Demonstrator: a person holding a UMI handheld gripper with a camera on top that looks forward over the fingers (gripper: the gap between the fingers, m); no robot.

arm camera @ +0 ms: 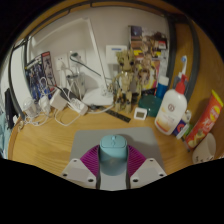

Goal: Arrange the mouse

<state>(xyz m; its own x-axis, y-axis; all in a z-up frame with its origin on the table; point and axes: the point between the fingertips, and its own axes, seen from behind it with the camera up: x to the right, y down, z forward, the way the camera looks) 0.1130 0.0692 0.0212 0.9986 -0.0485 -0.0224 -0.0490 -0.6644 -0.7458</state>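
Grey-teal rounded mouse (pixel 113 150) between the pink pads (pixel 92 160) of gripper (pixel 113 165) — seemingly clamped. Wooden desk (pixel 60 140) ahead; glue bottle (pixel 171 105), white cables (pixel 60 108) beyond — path unobstructed.

A wooden desk (pixel 60 140) holds a white glue bottle (pixel 171 106), with a red snack box (pixel 205 122) beside it and tangled white cables (pixel 62 105) well apart across the desk.

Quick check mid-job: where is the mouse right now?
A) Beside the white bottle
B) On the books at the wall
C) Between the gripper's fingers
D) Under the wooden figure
C: the teal-grey mouse sits between the gripper fingers, their pink pads close at both its sides, above the wooden table.
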